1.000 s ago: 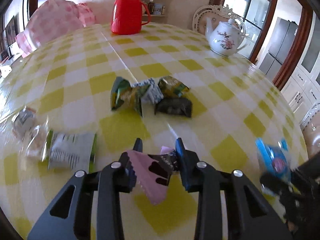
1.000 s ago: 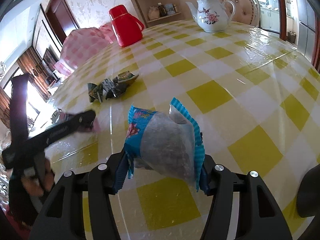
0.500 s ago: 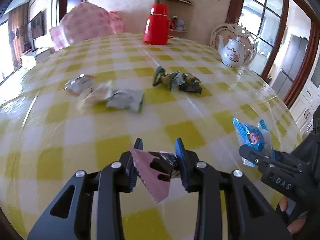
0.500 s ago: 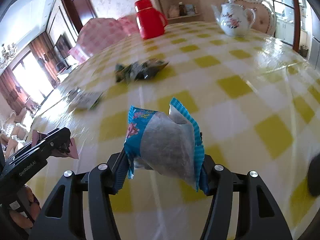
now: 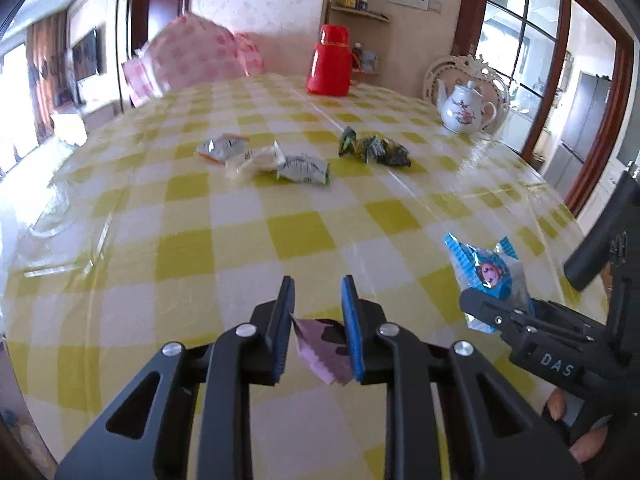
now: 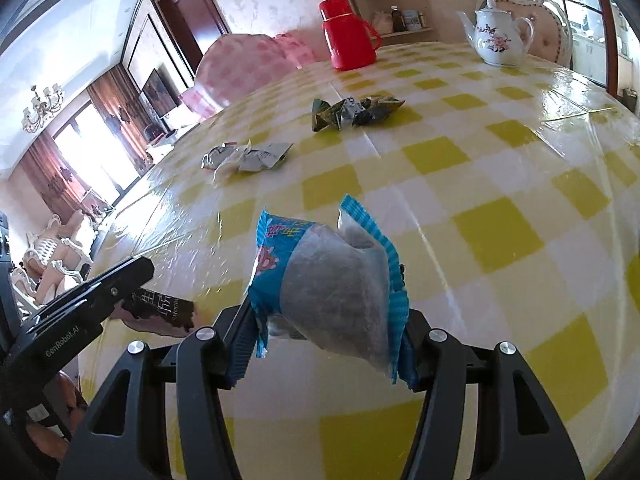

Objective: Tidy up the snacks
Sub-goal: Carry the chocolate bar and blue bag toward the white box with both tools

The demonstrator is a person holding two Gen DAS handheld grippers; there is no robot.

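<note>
While hanging over the near edge of the yellow-checked table (image 5: 224, 240), gripping one snack in each tool: left gripper (image 5: 316, 300) clamping a pink and dark wrapper (image 5: 324, 344) low between nearly closed jaws that have just been closing further on it, right gripper (image 6: 324, 344) pinching a blue packet (image 6: 332, 280) in jaws about half spread, pads pressing both sides. Lying farther out on the cloth, two small heaps: pale wrappers (image 5: 264, 158) to the left, green wrappers (image 5: 374, 148) beside them to the right, well apart from a red flask (image 5: 331, 66) and a white teapot (image 5: 466, 110) at the far rim.
</note>
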